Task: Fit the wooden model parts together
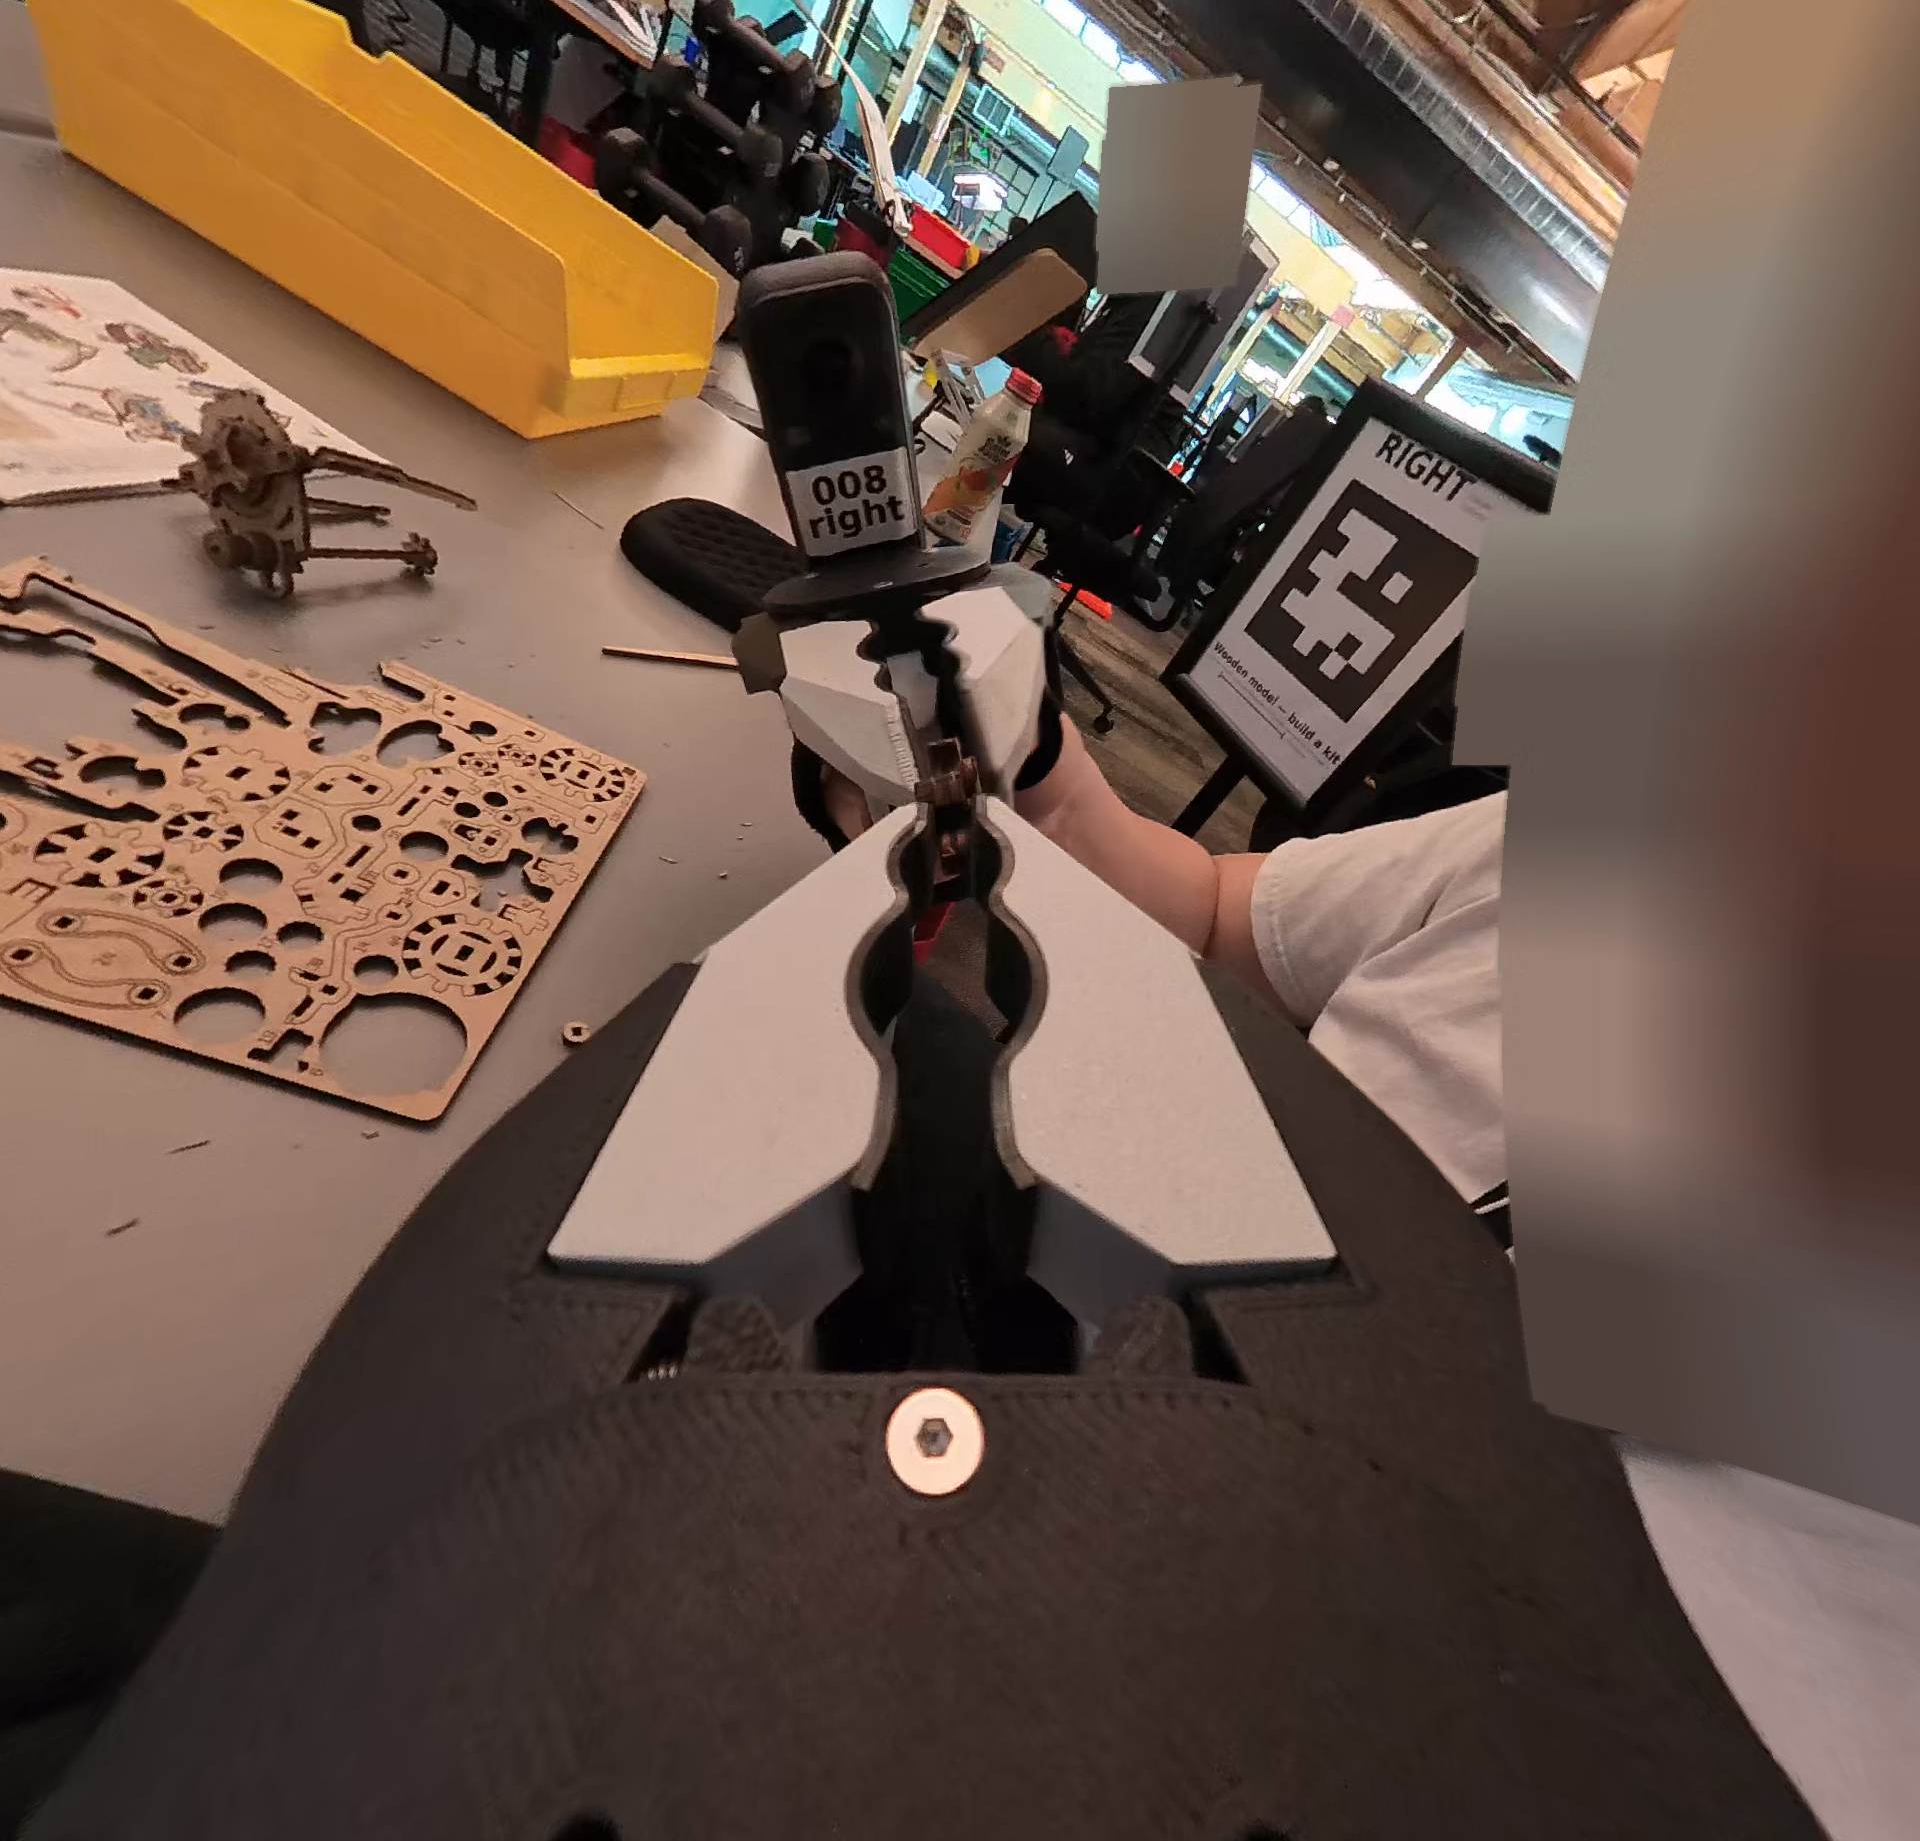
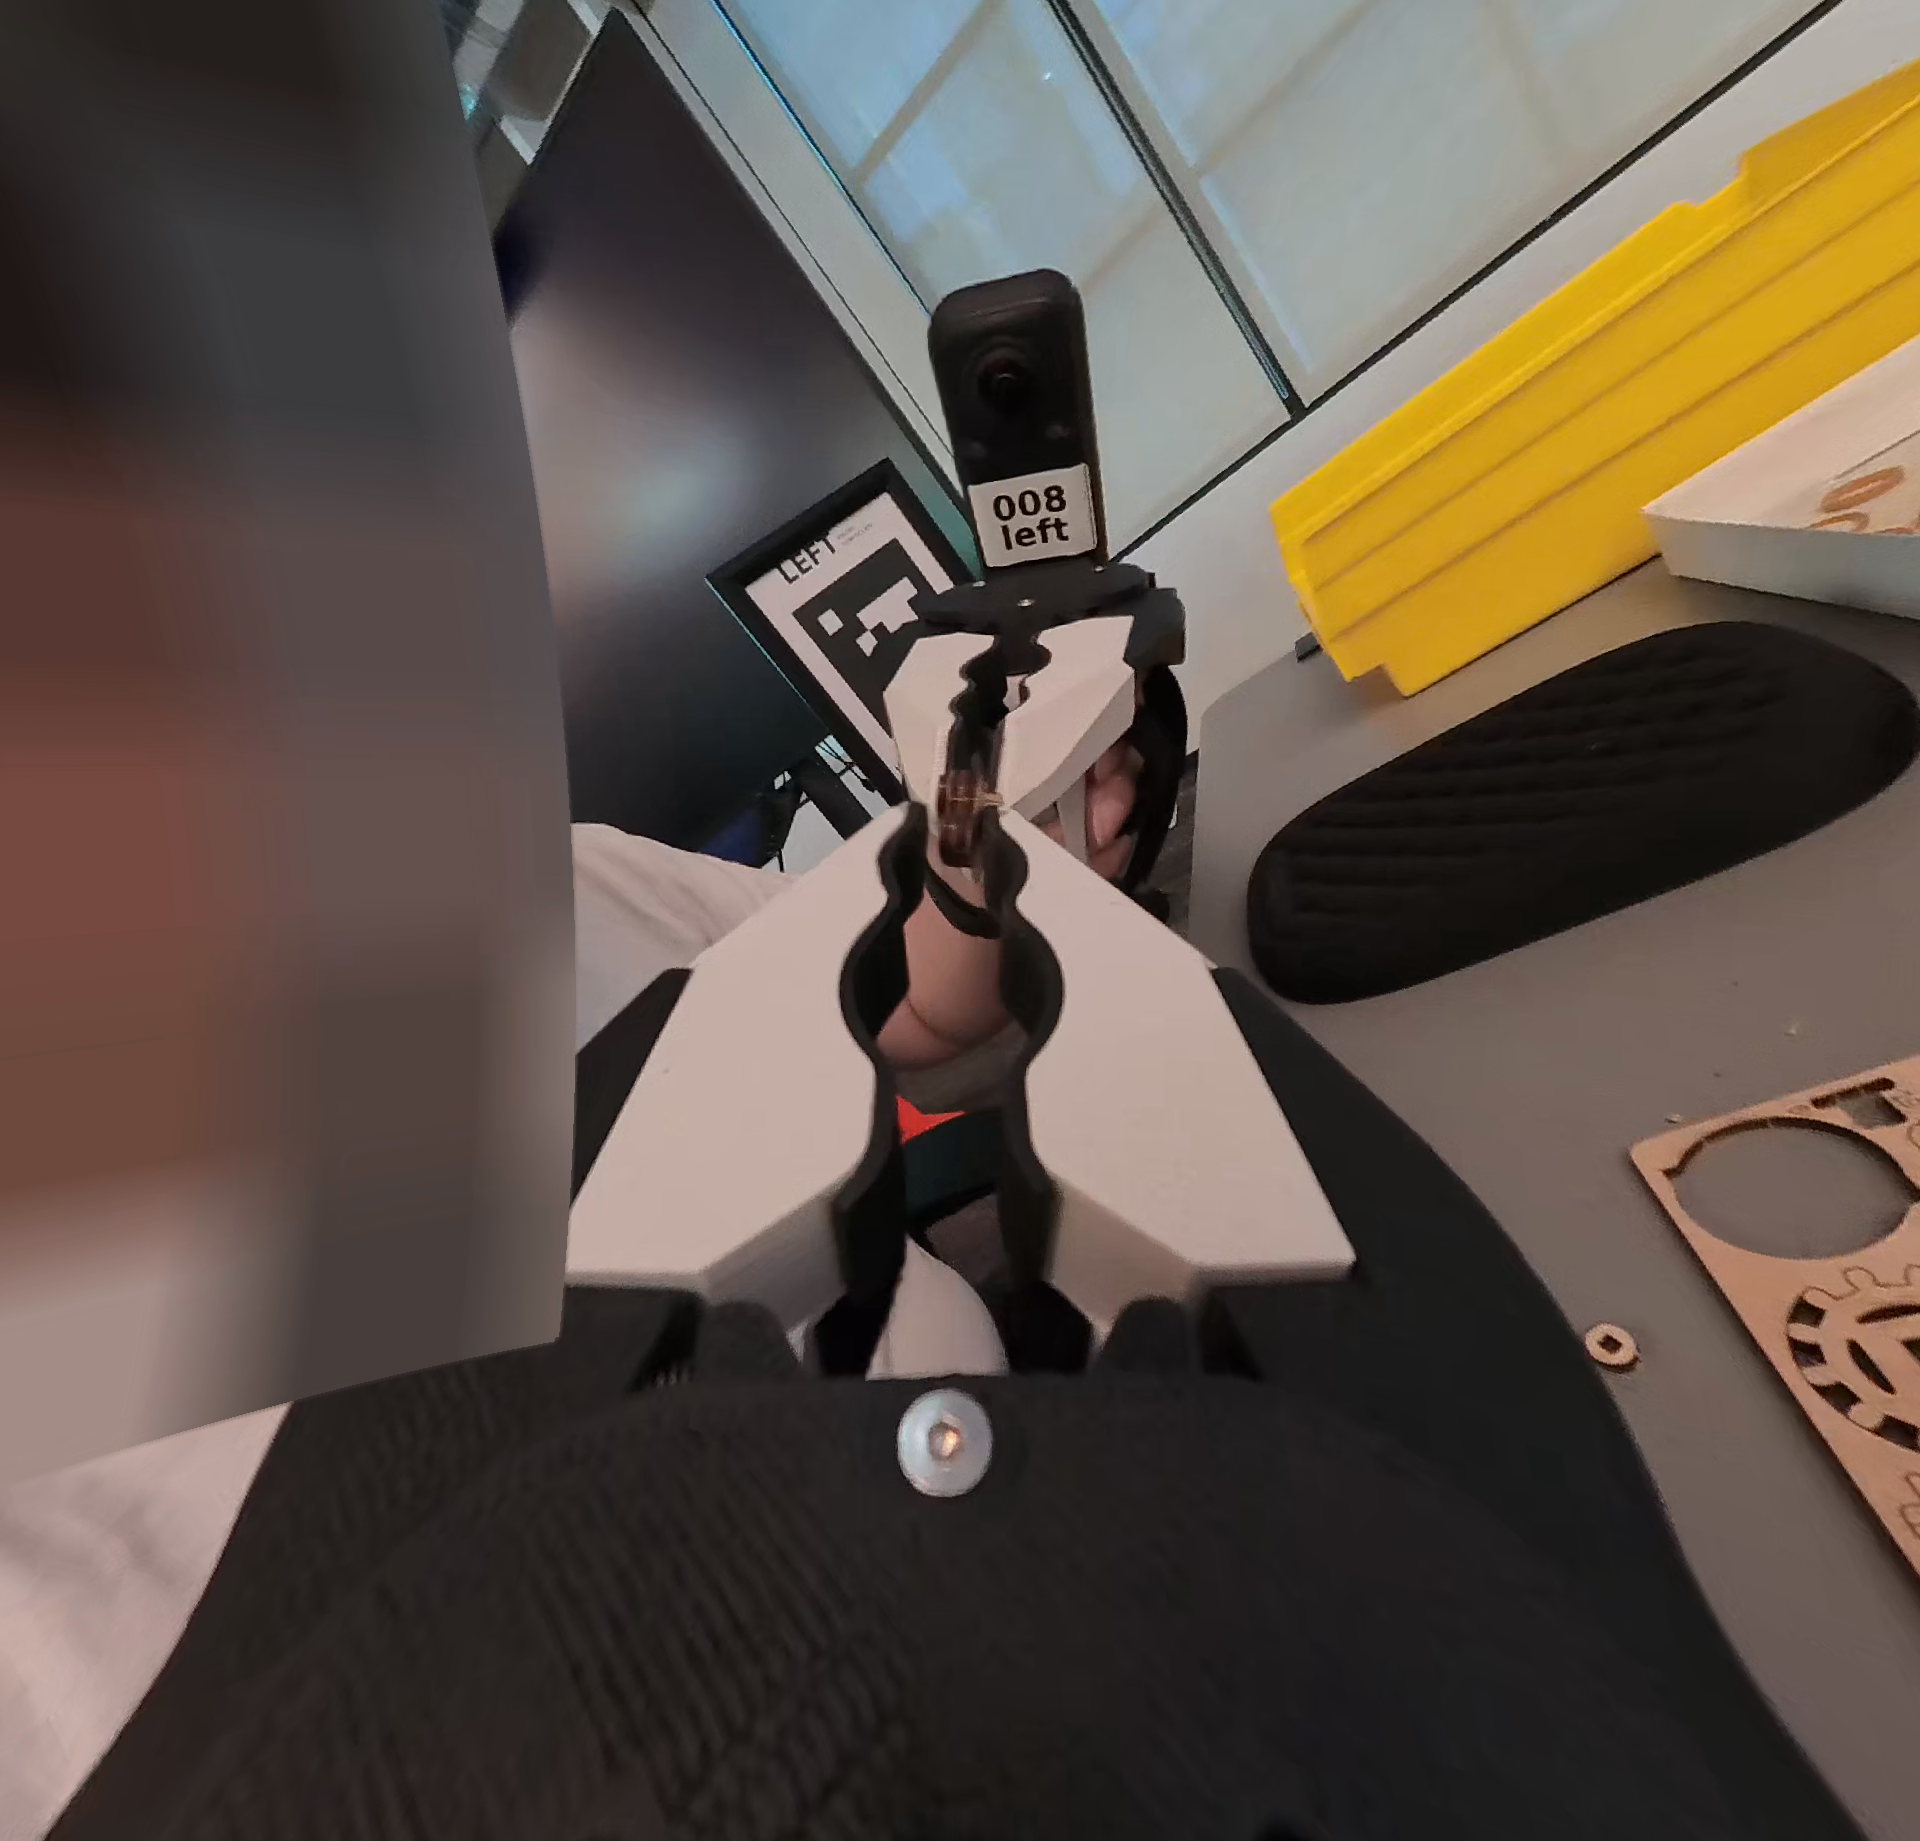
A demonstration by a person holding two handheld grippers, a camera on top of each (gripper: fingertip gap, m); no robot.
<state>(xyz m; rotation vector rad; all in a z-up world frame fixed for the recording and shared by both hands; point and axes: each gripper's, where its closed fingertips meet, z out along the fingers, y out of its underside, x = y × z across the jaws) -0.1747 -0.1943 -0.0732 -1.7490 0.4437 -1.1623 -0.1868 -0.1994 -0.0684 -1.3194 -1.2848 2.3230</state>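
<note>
In the left wrist view my left gripper (image 1: 951,812) is shut on a small dark wooden gear part (image 1: 945,854). My right gripper (image 1: 940,742) faces it tip to tip and is shut on another small wooden part (image 1: 948,773). The two parts touch between the tips, held in the air off the table's edge. In the right wrist view my right gripper (image 2: 961,833) and the left gripper (image 2: 974,752) meet the same way around the wooden pieces (image 2: 961,804). How the parts join is hidden by the fingers.
On the grey table (image 1: 520,1220) lie a punched-out wooden sheet (image 1: 291,856), a partly built wooden model (image 1: 260,492) on an instruction sheet (image 1: 83,378), a yellow bin (image 1: 364,181), a black pad (image 1: 707,555), a thin stick (image 1: 665,656) and a small washer (image 1: 575,1033). A framed marker sign (image 1: 1340,617) stands beyond. Less than 4 cm separates the two grippers' tips.
</note>
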